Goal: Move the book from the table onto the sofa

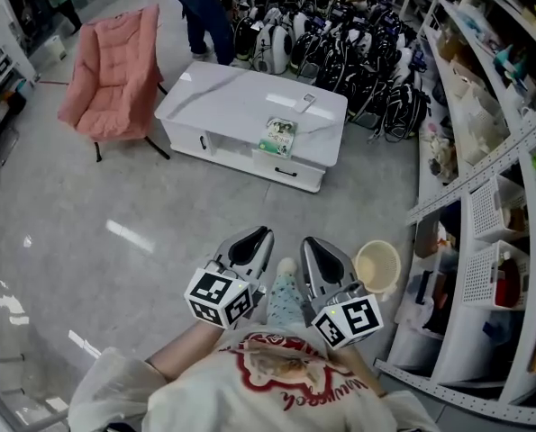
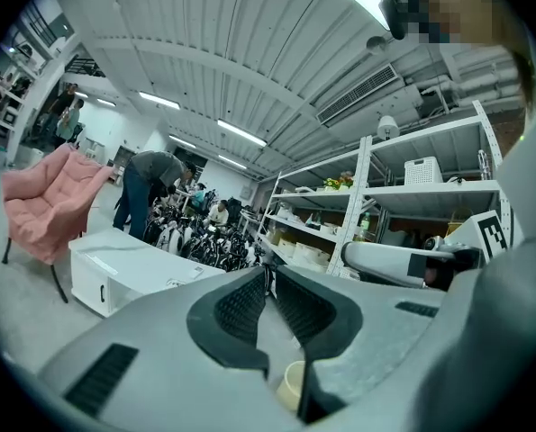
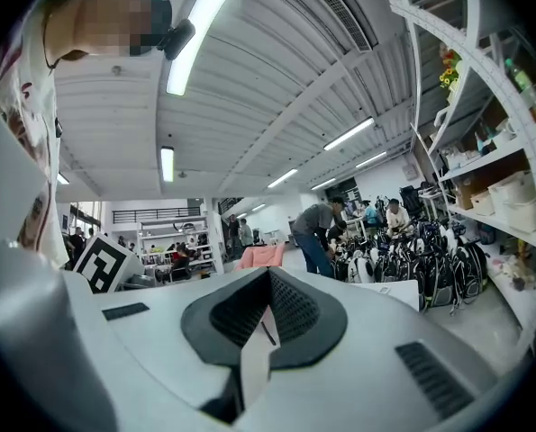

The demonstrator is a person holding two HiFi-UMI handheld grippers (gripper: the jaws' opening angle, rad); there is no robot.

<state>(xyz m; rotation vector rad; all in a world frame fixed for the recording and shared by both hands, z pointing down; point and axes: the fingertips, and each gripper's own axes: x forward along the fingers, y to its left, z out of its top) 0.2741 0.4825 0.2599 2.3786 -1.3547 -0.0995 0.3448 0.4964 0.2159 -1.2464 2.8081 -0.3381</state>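
Left gripper (image 1: 259,234), right gripper (image 1: 312,242): fingers (image 2: 242,308) together, empty; book (image 1: 277,137) apparently flat on table (image 1: 221,103) well ahead

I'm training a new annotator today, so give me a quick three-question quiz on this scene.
1. True or false: the book lies on the white table.
2. The left gripper and right gripper hold: A) nothing, B) the book, C) a cushion?
3. Fill in: in the head view, the pink sofa stands to the table's ____.
Key: 1 true; 2 A; 3 left.
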